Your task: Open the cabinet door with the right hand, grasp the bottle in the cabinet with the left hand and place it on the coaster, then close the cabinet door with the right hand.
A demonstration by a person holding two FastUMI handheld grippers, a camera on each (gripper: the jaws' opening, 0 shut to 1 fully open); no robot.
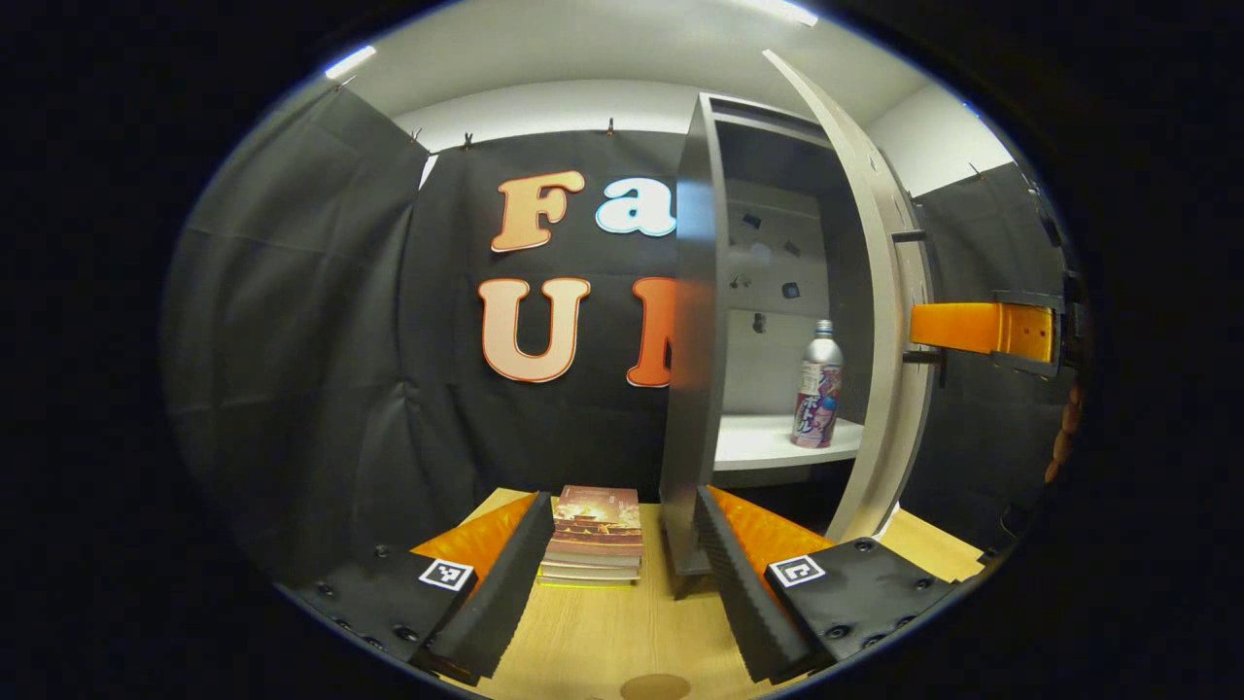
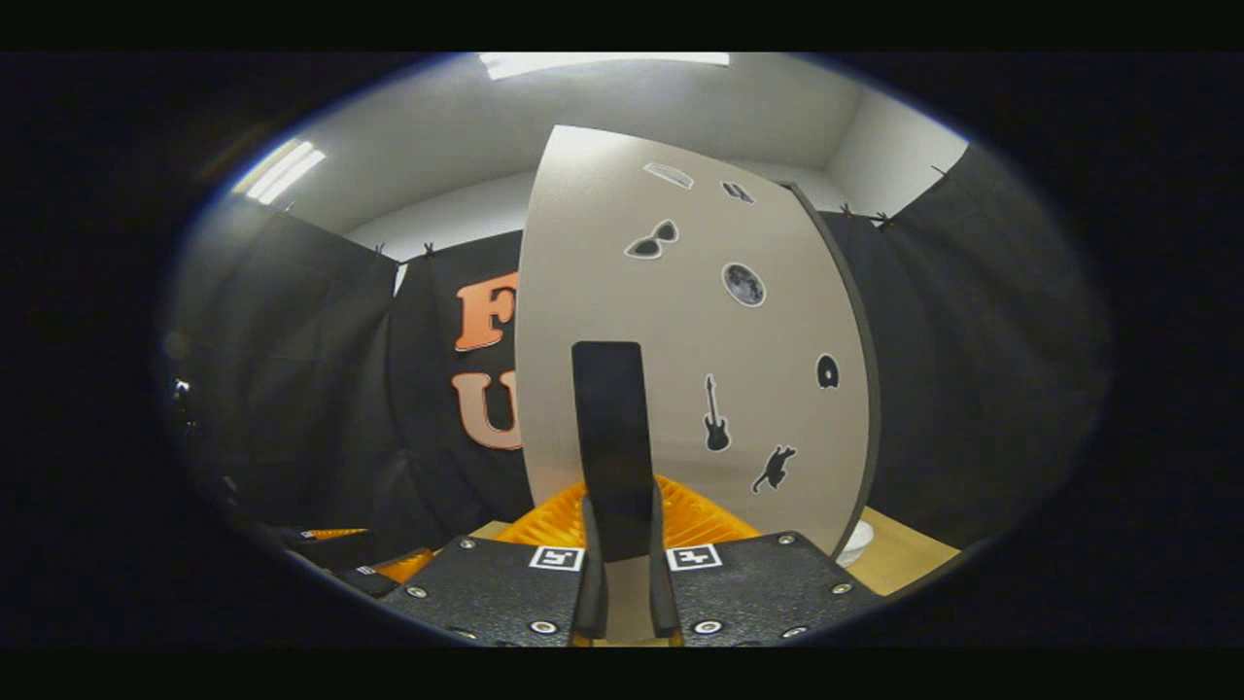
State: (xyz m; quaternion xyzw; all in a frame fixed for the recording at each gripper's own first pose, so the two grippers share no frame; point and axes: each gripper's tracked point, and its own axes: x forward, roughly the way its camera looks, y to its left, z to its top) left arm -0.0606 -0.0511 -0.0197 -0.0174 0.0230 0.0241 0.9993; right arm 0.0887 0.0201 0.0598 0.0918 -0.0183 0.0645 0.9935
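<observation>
The right gripper (image 2: 627, 583) is clamped on the door handle (image 2: 610, 447); the left gripper (image 1: 622, 574) stands apart, the bottle (image 1: 817, 389) ahead on the cabinet shelf (image 1: 768, 442).

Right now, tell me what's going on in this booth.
A person is working a cabinet with two handheld grippers. The right gripper is shut on the door handle, and the cabinet door stands swung open. The left gripper hangs open over the table, in front of a stack of books, aimed toward the bottle, which stands upright on the cabinet shelf. The bottle has not been grasped yet.
</observation>
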